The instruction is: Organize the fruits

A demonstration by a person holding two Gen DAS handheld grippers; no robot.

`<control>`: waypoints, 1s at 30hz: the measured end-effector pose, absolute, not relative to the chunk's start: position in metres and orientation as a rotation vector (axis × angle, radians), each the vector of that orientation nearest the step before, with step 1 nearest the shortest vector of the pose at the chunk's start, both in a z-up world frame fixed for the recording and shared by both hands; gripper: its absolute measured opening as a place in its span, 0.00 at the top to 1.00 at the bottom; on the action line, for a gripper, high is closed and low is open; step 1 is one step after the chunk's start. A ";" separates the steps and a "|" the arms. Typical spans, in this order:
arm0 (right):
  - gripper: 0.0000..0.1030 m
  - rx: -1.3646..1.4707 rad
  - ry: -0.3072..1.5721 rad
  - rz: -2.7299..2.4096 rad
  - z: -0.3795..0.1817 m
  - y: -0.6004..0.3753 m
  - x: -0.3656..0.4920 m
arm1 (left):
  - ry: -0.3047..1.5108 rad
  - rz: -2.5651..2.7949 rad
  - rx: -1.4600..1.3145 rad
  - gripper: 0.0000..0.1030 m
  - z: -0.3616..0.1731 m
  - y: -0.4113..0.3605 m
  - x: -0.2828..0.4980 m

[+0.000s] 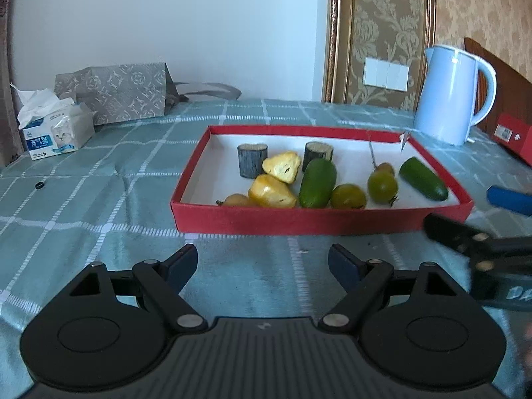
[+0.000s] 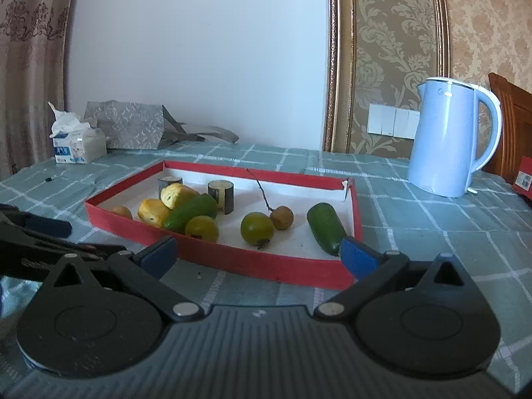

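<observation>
- Two hand-held grippers hover over a table with a teal checked tablecloth, both pointing at a shallow red box with a white floor.
- The left gripper sits at 6 o'clock of the box, just short of its near wall. Its jaws stand wide apart and hold nothing.
- The right gripper is at the box's near right corner, jaws also spread wide and empty. Its right blue pad overlaps the tip of a green fruit in the picture; I cannot tell if they touch.
- All the fruit lies inside the box. At 9 o'clock sits a crowded cluster: two yellow wax apples, a long green fruit leaning against them, a round green fruit and a small brownish fruit at the near wall.
- At the middle, another round green fruit touches a small brown longan-like fruit on a thin twig.
- At 3 o'clock a second long green fruit lies alone.
- Two short cylinders that look like log sections stand upright toward 12 o'clock.
- Progress, as a judgement: the fruits are gathered in the box but mixed, not grouped by kind, so the sorting looks barely begun.
- Beyond the box: a pale blue kettle at 2 o'clock, a tissue pack and a patterned paper bag at 10 o'clock.
</observation>
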State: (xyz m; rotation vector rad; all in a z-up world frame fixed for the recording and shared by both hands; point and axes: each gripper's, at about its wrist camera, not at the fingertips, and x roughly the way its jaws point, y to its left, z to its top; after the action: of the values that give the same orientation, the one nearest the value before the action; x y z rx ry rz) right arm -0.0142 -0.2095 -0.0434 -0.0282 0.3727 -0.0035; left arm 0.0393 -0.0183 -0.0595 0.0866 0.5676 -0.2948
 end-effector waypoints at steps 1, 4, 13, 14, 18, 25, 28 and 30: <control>0.00 -0.027 0.378 -0.003 -0.044 -0.210 -0.014 | 0.562 -0.295 0.087 0.16 -0.057 -0.019 0.037; 0.00 -0.011 0.373 0.011 -0.042 -0.210 -0.017 | 0.536 -0.288 0.102 0.16 -0.047 -0.024 0.029; 0.00 0.050 0.373 0.007 -0.039 -0.220 -0.021 | 0.447 -0.225 0.124 0.12 -0.019 -0.027 0.017; 0.00 0.061 0.374 0.005 -0.039 -0.222 -0.022 | 0.440 -0.213 0.128 0.12 -0.018 -0.028 0.017; 0.00 0.113 0.398 0.007 -0.040 -0.229 -0.020 | 0.431 -0.196 0.123 0.12 -0.018 -0.030 0.017; 0.00 0.149 0.429 -0.014 -0.044 -0.236 -0.015 | 0.428 -0.197 0.155 0.12 -0.025 -0.037 0.017; 0.00 0.140 0.437 -0.011 -0.044 -0.234 -0.014 | 0.433 -0.209 0.156 0.12 -0.027 -0.038 0.018; 0.00 0.134 0.441 -0.012 -0.045 -0.232 -0.013 | 0.431 -0.210 0.156 0.12 -0.028 -0.037 0.019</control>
State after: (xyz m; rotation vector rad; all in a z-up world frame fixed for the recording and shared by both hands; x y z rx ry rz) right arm -0.0133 -0.2324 -0.0448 0.1337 0.4411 -0.0124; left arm 0.0188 -0.0374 -0.0277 0.1563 0.4307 -0.2097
